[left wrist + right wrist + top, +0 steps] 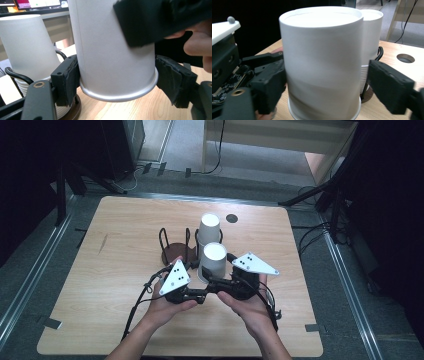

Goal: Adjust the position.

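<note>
top of the near cup (112,50) is cut off in the left gripper view, and the stack (372,45) behind sits mostly hidden in the right gripper view

Dim, dark-edged high view with a brighter tabletop (100,270); close gripper views soft, near surfaces blurred.

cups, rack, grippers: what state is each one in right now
front cup: upside down, held just off the table
cup stack: upside down, sitting on the rack
rack: upright, its left slot empty
left gripper: shut on the front cup's rim
right gripper: open, right finger off the cup
</note>
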Available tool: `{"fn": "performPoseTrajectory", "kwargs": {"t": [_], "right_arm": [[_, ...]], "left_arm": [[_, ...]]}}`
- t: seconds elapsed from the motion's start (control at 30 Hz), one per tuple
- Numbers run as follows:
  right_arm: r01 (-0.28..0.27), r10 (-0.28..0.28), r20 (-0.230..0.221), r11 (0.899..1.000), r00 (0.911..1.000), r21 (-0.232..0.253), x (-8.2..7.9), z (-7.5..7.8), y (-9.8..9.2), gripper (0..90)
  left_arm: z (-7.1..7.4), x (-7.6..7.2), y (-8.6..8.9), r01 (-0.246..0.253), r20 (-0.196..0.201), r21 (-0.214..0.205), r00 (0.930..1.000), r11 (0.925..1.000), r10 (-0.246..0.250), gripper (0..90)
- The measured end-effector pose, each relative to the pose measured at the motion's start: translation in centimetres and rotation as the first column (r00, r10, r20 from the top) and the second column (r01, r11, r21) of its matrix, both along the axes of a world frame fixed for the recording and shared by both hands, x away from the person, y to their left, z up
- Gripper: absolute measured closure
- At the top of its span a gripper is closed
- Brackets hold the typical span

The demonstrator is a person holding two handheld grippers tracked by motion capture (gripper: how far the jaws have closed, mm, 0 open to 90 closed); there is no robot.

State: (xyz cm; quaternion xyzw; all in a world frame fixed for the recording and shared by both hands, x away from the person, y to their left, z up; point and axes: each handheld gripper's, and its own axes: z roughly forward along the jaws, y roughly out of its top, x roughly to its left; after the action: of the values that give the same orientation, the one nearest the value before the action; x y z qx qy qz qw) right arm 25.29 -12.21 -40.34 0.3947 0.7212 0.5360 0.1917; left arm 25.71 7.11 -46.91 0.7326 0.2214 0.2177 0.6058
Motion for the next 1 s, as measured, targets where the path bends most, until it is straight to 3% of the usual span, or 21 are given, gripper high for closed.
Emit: {"fn": "performPoseTrajectory", "kwargs": {"t": [0.1,0.33,0.43,0.6,1.0], "right_arm": [[0.011,-0.011,0.013,0.999,0.9998,0.035,0.0,0.4,-0.2,13.2],[0.021,-0.022,0.029,0.998,0.9993,0.063,0.1,1.5,0.1,13.8],[0.032,-0.034,0.028,0.998,0.9990,0.062,0.2,1.7,0.4,17.6],[0.036,-0.037,0.017,0.998,0.9992,0.059,0.3,1.6,0.6,31.8],[0.023,-0.025,0.042,0.999,0.9988,0.032,0.0,1.6,0.9,33.9]], "left_arm": [[-0.2,-0.1,-0.1,-0.004,0.004,0.008,1.0000,1.0000,0.004,25.1],[-0.5,-0.3,-0.3,-0.009,0.017,0.023,0.9998,0.9997,0.009,25.7],[-0.5,-0.4,-0.4,-0.011,0.022,0.025,0.9997,0.9996,0.011,25.8],[-0.6,-0.4,-0.4,-0.020,0.034,0.040,0.9993,0.9990,0.018,25.3],[-0.3,-0.1,-0.2,-0.046,-0.004,0.041,0.9989,0.9981,0.047,10.0]]}}
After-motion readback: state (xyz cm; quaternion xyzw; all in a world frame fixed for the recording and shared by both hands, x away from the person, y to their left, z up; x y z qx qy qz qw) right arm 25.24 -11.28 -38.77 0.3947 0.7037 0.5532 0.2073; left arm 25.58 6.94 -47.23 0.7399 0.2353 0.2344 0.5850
